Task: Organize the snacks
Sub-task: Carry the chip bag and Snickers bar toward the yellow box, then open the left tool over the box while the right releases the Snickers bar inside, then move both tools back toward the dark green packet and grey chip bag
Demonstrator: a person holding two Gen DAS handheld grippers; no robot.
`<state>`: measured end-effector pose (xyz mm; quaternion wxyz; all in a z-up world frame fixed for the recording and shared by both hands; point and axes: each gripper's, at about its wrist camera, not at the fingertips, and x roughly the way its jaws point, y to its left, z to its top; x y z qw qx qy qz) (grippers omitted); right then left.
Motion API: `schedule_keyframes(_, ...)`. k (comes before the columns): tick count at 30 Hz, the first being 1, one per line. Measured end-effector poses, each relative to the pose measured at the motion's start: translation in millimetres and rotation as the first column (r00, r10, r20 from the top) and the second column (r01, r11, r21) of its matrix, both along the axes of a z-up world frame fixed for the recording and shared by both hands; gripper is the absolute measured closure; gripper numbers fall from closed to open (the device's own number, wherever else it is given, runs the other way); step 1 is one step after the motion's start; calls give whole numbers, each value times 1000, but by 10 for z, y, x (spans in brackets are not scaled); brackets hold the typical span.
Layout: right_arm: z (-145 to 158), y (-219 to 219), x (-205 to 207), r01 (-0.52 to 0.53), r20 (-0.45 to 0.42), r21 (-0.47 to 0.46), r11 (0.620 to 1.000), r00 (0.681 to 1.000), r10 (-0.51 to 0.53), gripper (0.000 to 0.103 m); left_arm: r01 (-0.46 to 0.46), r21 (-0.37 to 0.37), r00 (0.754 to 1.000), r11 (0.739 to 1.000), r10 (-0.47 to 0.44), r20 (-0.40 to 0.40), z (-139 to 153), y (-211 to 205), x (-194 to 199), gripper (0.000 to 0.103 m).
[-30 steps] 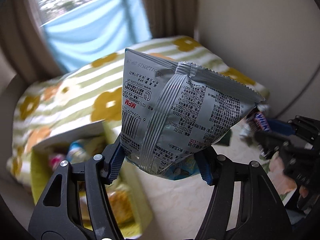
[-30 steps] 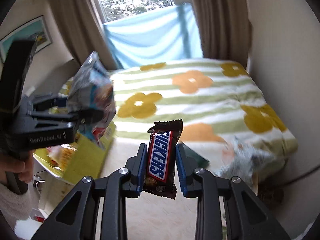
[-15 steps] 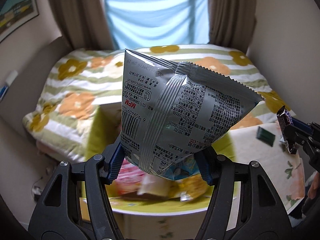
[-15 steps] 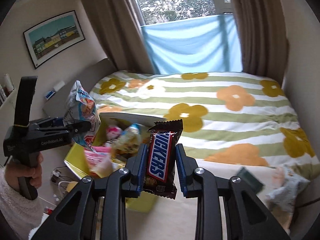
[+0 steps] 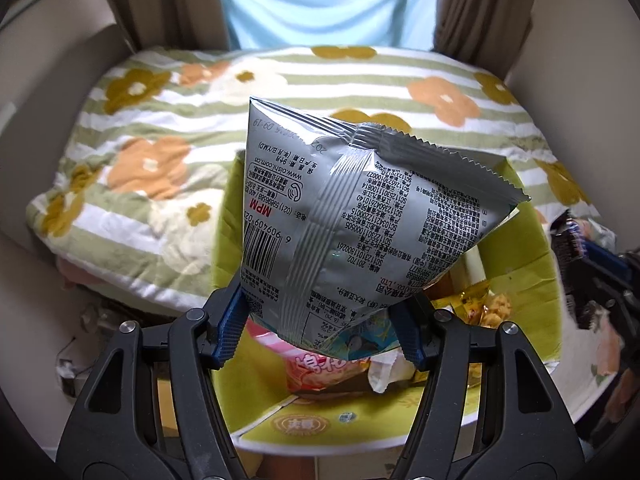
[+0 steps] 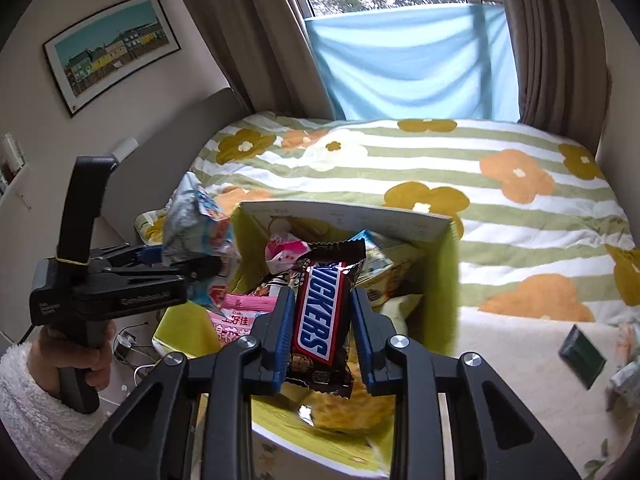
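Note:
My left gripper is shut on a silver snack bag and holds it above the open yellow-green box. The same bag shows in the right wrist view, at the box's left edge. My right gripper is shut on a Snickers bar, held upright over the box. The box holds several snack packets, among them a pink one and yellow ones. The right gripper with the Snickers bar shows at the right edge of the left wrist view.
The box stands on a cream table beside a bed with a green-striped flowered blanket. A dark green packet lies on the table to the right. Cables lie on the floor left of the table.
Both grippers have swung left from the table's right side to above the box, each still holding its snack. The box now fills the middle of both views.

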<state>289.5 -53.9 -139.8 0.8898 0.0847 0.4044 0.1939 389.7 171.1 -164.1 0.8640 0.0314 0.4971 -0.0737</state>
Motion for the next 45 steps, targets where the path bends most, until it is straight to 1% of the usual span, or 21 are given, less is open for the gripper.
schedule_keyframes(1,-20,29,14,5,-6,-1,1000,1000,-5,77,11,-5,1000,1000,-11,-2,-13,8,20,39)
schedule_keyframes(3,-72,103,39,13,-20,0,1000,1000,-13,77,36,9,999,999,-36,4,-38,4,26,19)
schedule_keyframes(4,-92,129,46,16,-25,-1,1000,1000,-16,77,35,29,999,999,-36,15,-49,12,3,0)
schedule_keyframes(6,-131,171,62,15,-41,-4,1000,999,-15,77,43,11,999,999,-43,33,-56,28,-67,0)
schedule_keyframes(8,-156,204,65,12,-50,-14,1000,999,-13,77,50,-15,999,999,-50,9,-109,55,-108,0)
schedule_keyframes(10,-184,225,83,3,-58,-24,1000,998,-4,77,44,-26,999,999,-44,-4,-149,95,-156,0)
schedule_keyframes(15,-246,267,160,-28,-72,-36,999,997,26,77,7,15,1000,1000,-7,-4,-175,89,-330,0)
schedule_keyframes(19,-292,310,231,-50,-88,-35,998,995,47,76,-20,7,999,1000,20,-28,-209,98,-366,0)
schedule_keyframes(21,-341,334,255,-42,-113,-73,996,993,33,49,-34,-2,999,999,34,-31,-212,114,-403,1)
schedule_keyframes(22,-358,331,250,-34,-119,-86,996,993,24,22,-42,-7,999,999,42,-30,-206,123,-433,0)
schedule_keyframes(23,-366,309,233,-27,-117,-90,996,993,16,9,-47,-12,998,999,47,-29,-203,130,-459,0)
schedule_keyframes(26,-363,211,168,-6,-108,-77,997,994,-2,8,-56,-22,998,998,56,-30,-196,150,-528,0)
schedule_keyframes(31,-351,91,91,30,-108,-96,995,993,-40,8,-65,-38,998,997,64,-22,-150,170,-590,0)
schedule_keyframes(36,-264,56,-4,58,-85,-101,993,994,-67,8,-60,-58,998,997,60,-3,-51,174,-630,1)
schedule_keyframes(41,-158,2,-128,96,-51,-118,988,993,-102,8,-11,-67,1000,998,13,28,53,42,-632,1)
schedule_keyframes(45,-89,-139,-268,156,-18,-135,978,987,-160,8,62,-88,997,994,-59,45,113,-171,-626,1)
